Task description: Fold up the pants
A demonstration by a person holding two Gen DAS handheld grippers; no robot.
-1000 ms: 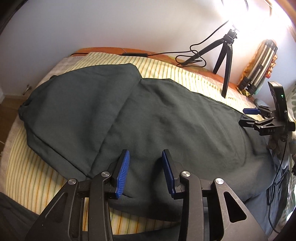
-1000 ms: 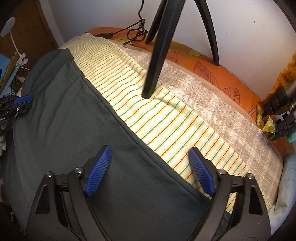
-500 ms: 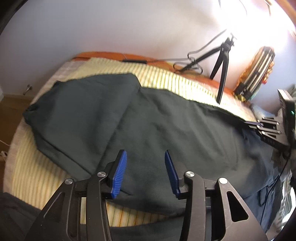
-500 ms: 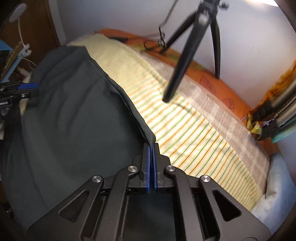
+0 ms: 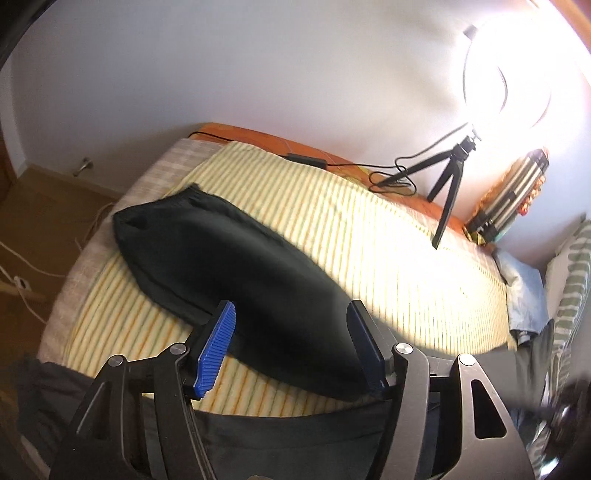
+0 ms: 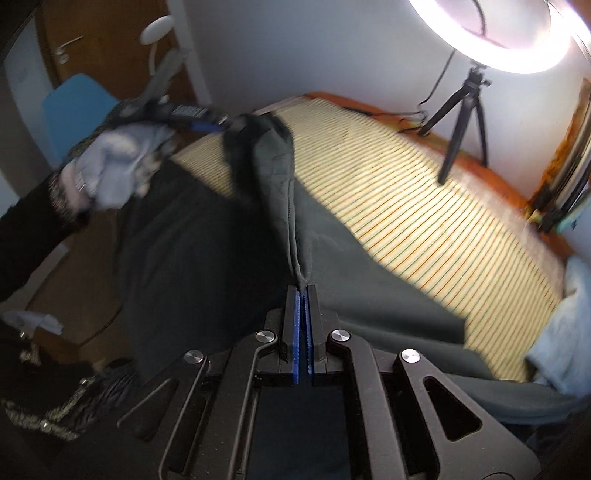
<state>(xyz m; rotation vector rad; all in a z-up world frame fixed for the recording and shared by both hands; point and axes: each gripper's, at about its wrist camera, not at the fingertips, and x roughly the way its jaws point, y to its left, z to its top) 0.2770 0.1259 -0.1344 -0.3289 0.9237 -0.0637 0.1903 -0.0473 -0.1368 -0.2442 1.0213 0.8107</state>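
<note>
Where we see the bed [image 5: 369, 240]: it fills both views under a cover striped yellow, with an orange edge along the white wall.
Pants [image 5: 258, 280]: dark, and we find them lying lengthwise on the striped cover, nearer the front edge of the bed. In the right wrist view one ridge of the cloth is raised off the bed, and the rest sags below it.
Ring light [image 6: 491, 33]: lit and glaring, it stands on the far side of the bed by the wall.
Tripod [image 6: 461, 122]: black, under the light, with its legs on the cover and well apart from the pants.
Left hand [image 6: 107, 173]: in a pale glove with a dark sleeve, blurred, at the far end of the raised ridge.
Left claw [image 5: 291, 347]: spread, and its jaws have just been opening. We see nothing pressed between the blue pads [image 5: 216, 347]; the pants show through the gap, down on the bed. In the right wrist view it is too blurred for us to tell whether it touches the cloth.
Right claw [image 6: 301, 291]: pressed together, pinching the near end of the raised ridge of the pants at its tips.
</note>
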